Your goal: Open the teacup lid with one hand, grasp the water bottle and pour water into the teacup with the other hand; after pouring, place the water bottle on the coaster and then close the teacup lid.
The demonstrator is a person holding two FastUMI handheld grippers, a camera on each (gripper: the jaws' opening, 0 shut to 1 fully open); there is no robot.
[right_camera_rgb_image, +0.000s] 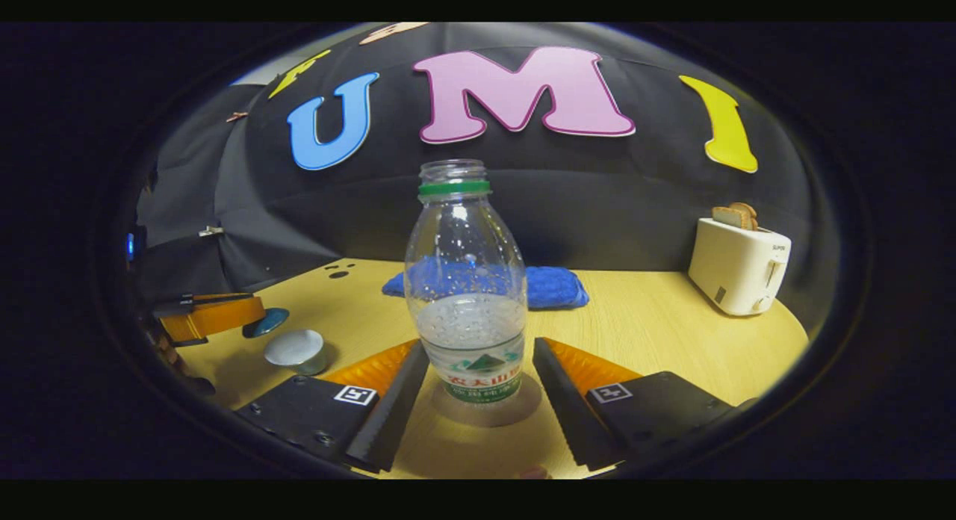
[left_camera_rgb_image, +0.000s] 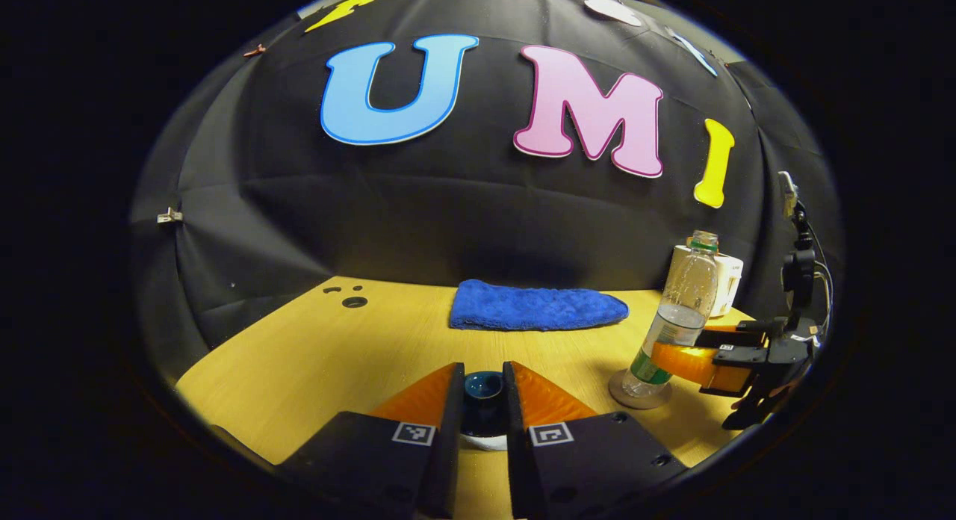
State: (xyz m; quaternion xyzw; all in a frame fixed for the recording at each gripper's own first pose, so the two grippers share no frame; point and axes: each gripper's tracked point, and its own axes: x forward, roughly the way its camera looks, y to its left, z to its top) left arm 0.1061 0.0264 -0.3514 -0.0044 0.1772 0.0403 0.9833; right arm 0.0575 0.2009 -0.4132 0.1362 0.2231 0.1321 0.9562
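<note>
Water bottle (right_camera_rgb_image: 464, 296) label with printed characters too small to make out, toaster (right_camera_rgb_image: 738, 266) with a tiny unreadable brand mark, square coded markers on the tongs

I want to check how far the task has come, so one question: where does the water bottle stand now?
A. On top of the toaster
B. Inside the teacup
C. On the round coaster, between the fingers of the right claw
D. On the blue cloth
C: the water bottle stands upright on the round coaster, with the right claw open on both sides of it and not pressing it.
</note>
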